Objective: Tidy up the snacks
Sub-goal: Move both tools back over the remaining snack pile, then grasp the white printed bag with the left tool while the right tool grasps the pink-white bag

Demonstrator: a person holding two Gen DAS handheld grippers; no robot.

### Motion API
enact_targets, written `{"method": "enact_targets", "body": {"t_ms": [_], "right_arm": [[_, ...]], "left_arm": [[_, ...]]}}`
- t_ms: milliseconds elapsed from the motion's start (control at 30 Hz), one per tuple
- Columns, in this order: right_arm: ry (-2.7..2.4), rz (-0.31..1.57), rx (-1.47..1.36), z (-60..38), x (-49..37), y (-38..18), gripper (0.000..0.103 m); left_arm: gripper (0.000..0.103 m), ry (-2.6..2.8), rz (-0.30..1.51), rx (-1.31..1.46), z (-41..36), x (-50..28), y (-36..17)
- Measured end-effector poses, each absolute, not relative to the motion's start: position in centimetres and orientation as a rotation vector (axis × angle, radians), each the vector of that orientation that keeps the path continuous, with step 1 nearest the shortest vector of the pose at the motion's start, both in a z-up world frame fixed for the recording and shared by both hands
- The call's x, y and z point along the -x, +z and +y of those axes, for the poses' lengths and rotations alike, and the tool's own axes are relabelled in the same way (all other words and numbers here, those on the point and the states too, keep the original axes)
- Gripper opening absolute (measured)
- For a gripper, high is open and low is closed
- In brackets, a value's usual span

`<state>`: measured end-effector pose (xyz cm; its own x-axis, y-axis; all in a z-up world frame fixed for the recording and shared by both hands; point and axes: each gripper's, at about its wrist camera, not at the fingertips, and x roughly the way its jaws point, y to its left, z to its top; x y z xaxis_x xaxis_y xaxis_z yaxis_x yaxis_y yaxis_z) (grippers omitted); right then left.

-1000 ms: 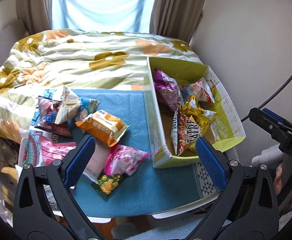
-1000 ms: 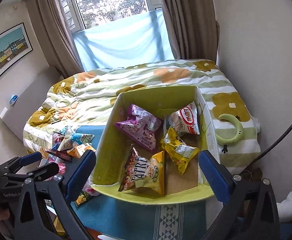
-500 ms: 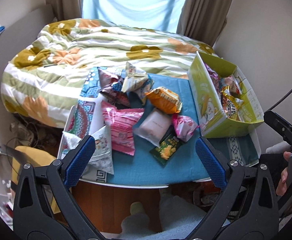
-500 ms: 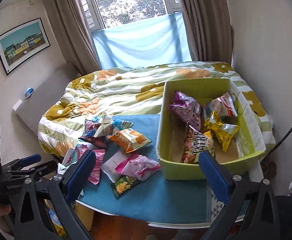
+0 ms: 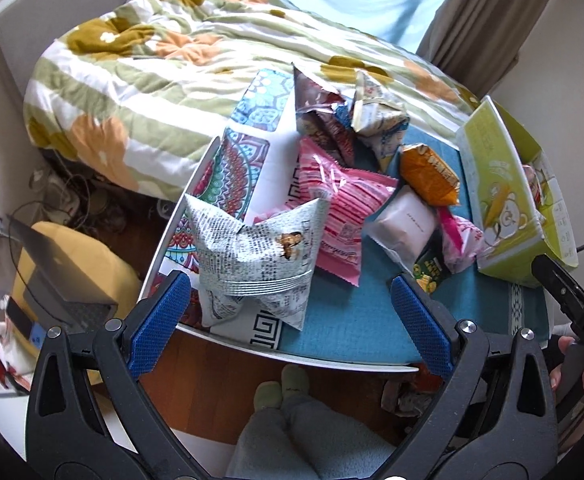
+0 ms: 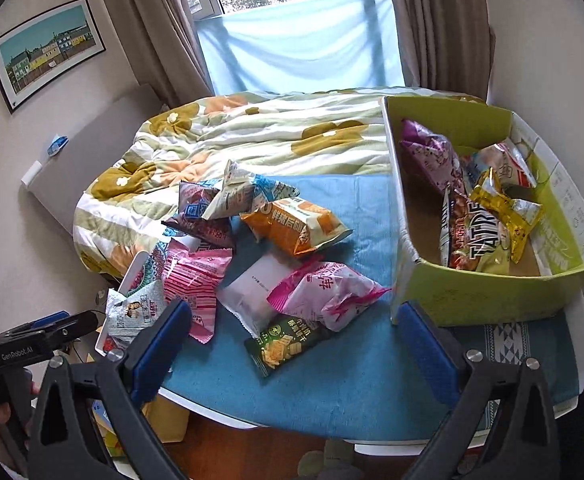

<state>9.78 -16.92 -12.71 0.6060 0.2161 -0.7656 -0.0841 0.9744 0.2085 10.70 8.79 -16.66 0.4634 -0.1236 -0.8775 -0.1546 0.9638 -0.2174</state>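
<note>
- Left claw (image 5: 290, 320) is wide open and empty, near the newsprint-pattern bag (image 5: 258, 256) at the counter (image 5: 344, 320) edge.
- Right claw (image 6: 292, 344) is also open, empty.
- Better to pinch the bag's crimped seam, then carry it to the green box (image 6: 488, 296).

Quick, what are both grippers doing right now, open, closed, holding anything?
Left gripper: open, holding nothing, above the newsprint snack bag.
Right gripper: open, holding nothing, above the table's snack pile.
</note>
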Motion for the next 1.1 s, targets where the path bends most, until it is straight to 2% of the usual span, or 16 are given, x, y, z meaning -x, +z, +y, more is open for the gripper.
{"method": "enact_targets", "body": {"t_ms": [267, 633, 733, 800, 900, 1100], "right_arm": [[0.152, 0.931, -0.108, -15.7, -12.7, -19.2, 0.102], [0.057, 0.925, -0.157, -15.8, -15.0, -22.6, 0.102], [0.027, 0.933, -0.18, -15.8, -15.5, -23.2, 0.102], [0.008, 0.932, -0.194, -15.9, -15.8, -23.5, 0.102], [-0.008, 0.934, -0.242, -16.3, -16.2, -24.0, 0.102], [-0.027, 0.945, -0.34, -17.2, -16.9, -24.7, 0.102]], "left_arm": [[0.1, 0.064, 1.165, 0.281, 9.8, -13.6, -23.3], [0.098, 0.042, 1.189, 0.252, 9.6, -15.6, -25.8], [0.093, 0.036, 1.184, 0.246, 9.7, -15.6, -25.8], [0.084, 0.04, 1.185, 0.234, 9.6, -15.5, -25.7], [0.079, 0.033, 1.192, 0.225, 9.7, -15.5, -25.6], [0.072, 0.033, 1.188, 0.213, 9.6, -15.3, -25.3]]}}
